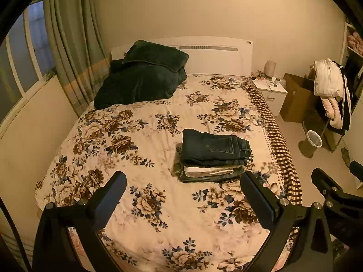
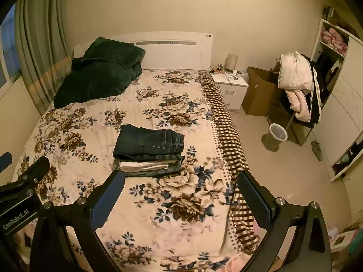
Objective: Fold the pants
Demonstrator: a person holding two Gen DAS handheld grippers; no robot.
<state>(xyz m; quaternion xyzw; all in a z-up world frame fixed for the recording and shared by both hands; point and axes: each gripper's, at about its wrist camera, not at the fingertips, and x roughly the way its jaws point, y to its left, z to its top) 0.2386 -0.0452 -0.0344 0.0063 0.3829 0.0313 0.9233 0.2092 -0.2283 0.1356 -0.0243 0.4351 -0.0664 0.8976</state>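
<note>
A stack of folded pants (image 1: 213,156) lies on the floral bedspread (image 1: 145,149), right of the bed's middle; dark jeans (image 1: 215,146) are on top, a white pair (image 1: 208,171) and more denim below. The stack also shows in the right wrist view (image 2: 148,150). My left gripper (image 1: 183,181) is open and empty, held above the bed's near part, short of the stack. My right gripper (image 2: 181,181) is open and empty, also short of the stack. The right gripper's fingers show at the left view's right edge (image 1: 326,181); the left gripper shows at the right view's left edge (image 2: 27,172).
A dark green blanket and pillow (image 1: 143,79) lie at the bed's head. A white nightstand (image 1: 271,93), a cardboard box (image 1: 295,97), a chair draped with clothes (image 1: 331,95) and a bin (image 1: 314,139) stand right of the bed. Curtains (image 1: 72,52) hang at the left.
</note>
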